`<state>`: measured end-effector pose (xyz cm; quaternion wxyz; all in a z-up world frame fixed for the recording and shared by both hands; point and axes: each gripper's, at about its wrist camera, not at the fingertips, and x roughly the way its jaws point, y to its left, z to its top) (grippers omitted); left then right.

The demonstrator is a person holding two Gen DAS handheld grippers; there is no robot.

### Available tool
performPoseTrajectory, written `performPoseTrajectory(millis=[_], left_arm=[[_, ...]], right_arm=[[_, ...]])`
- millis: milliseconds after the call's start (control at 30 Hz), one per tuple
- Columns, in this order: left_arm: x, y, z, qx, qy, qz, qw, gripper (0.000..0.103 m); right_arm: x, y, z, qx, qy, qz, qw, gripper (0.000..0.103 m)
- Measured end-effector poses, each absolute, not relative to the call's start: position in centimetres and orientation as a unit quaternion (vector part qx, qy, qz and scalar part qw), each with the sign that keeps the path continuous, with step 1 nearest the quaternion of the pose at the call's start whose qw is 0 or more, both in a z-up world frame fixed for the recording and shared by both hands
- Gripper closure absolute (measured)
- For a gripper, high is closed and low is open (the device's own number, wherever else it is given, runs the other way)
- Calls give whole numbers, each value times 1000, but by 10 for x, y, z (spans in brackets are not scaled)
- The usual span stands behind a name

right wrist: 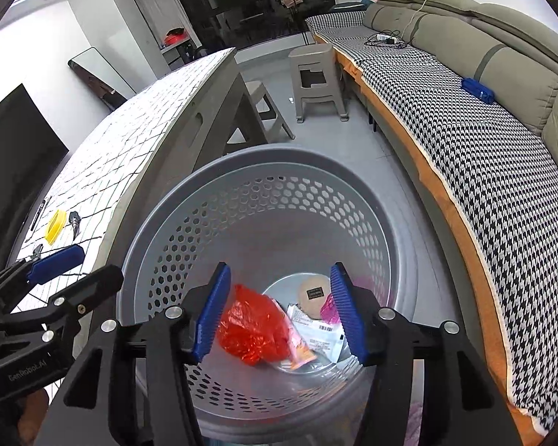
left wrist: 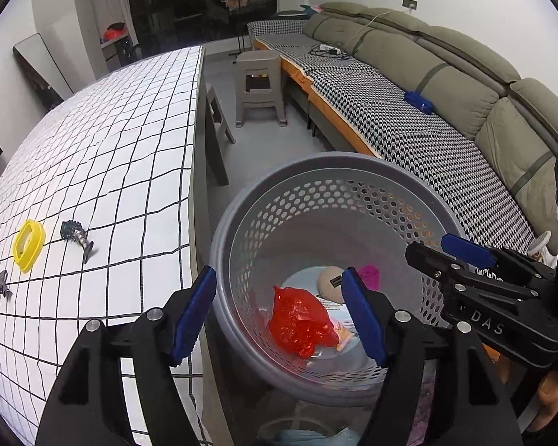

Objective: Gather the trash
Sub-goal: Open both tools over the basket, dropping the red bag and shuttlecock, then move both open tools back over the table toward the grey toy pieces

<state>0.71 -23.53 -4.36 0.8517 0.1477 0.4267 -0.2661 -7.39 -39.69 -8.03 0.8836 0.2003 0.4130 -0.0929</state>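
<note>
One grey perforated plastic bin [right wrist: 264, 200] holding one crumpled red plastic bag [right wrist: 255, 329], beside checked tabletop [left wrist: 104, 156]. Three leftovers there: yellow ring [left wrist: 28, 239], two small dark bits [left wrist: 76, 236]. Left hand-held gripper [left wrist: 279, 314] and right hand-held gripper [right wrist: 279, 310] both spread wide, empty.

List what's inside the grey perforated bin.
Inside the bin: a crumpled red plastic bag, a round beige pad, a pink scrap and printed paper wrappers. Anything beneath the red bag is hidden.

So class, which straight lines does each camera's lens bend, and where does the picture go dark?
Left wrist view: the gridded tablecloth bulges like a dome and the sofa curves; corners are black. Right wrist view: the table edge arcs, the bin rim balloons, and the same dark ring frames it.
</note>
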Motion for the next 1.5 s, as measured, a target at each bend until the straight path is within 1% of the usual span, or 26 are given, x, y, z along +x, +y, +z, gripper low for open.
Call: performPoseTrajectory(millis=[100, 233, 333, 400, 467, 967, 1500], left_arm=[[6, -233, -43, 147, 427, -266, 852, 35], [5, -232, -42, 148, 425, -266, 853, 33], [4, -229, -39, 148, 421, -265, 855, 31], [3, -227, -38, 146, 419, -264, 856, 30], [1, -224, -36, 144, 418, -264, 857, 30], [-8, -182, -9, 123, 385, -252, 879, 29], [5, -99, 14, 83, 361, -181, 911, 26]], right_arm=[[-77, -396, -82, 203, 414, -93, 882, 49], [-82, -392, -82, 203, 414, -93, 882, 43], [-85, -389, -81, 204, 411, -92, 884, 42], [-88, -387, -80, 206, 408, -92, 885, 39], [-90, -386, -78, 209, 405, -90, 885, 34], [-97, -357, -52, 199, 379, -78, 900, 32], [-75, -307, -25, 159, 361, -38, 918, 31]])
